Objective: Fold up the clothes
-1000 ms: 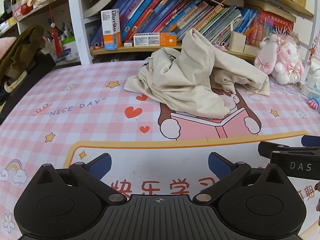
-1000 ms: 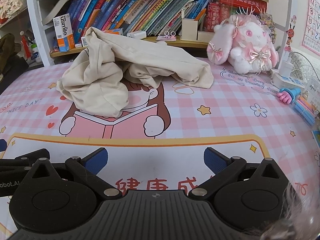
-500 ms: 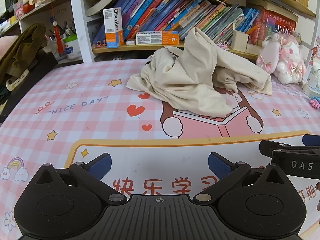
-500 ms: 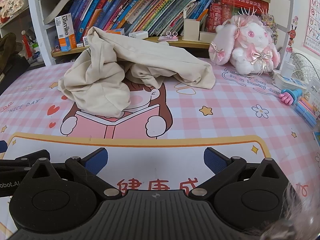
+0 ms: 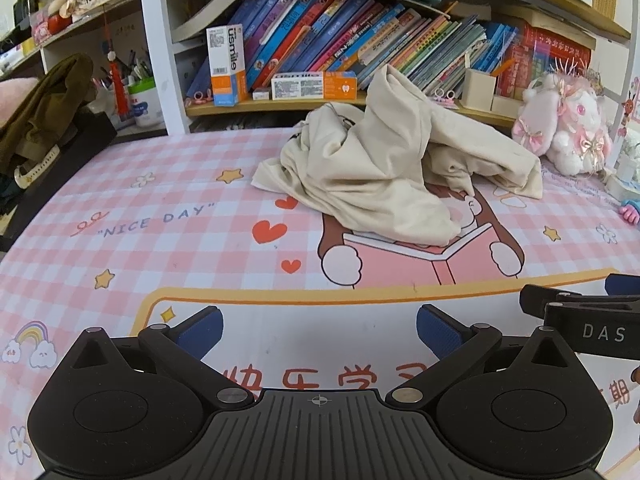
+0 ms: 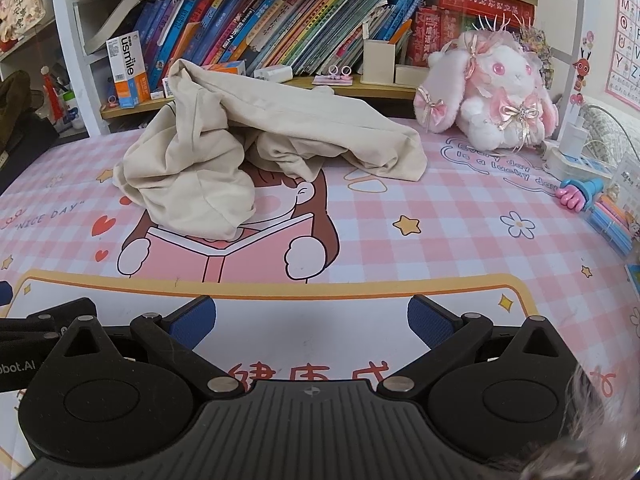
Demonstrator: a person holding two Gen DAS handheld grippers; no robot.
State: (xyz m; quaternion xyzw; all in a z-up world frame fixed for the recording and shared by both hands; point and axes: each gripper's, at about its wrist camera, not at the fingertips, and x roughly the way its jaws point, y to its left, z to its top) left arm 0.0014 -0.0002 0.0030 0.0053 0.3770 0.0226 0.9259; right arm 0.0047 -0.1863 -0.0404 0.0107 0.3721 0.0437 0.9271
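A crumpled beige garment [image 5: 384, 172] lies in a heap at the back middle of the pink checked table mat [image 5: 160, 216], partly over the printed cartoon of a girl reading. The right wrist view has the same garment [image 6: 240, 148] ahead and to the left. My left gripper [image 5: 319, 326] stands open low over the near part of the mat, well short of the cloth, with nothing between its blue pads. My right gripper [image 6: 312, 318] is open too and holds nothing. In the left wrist view the right gripper's black body shows at the right edge.
A bookshelf [image 5: 360, 40] full of books runs along the back, close behind the garment. A pink and white plush rabbit [image 6: 492, 92] sits back right, with a power strip [image 6: 576, 160] and pens [image 6: 612, 220] along the right edge. A dark olive garment [image 5: 40, 112] hangs at far left.
Both grippers have drifted slightly forward and to the left across the mat. The garment has not moved, and both jaws remain open.
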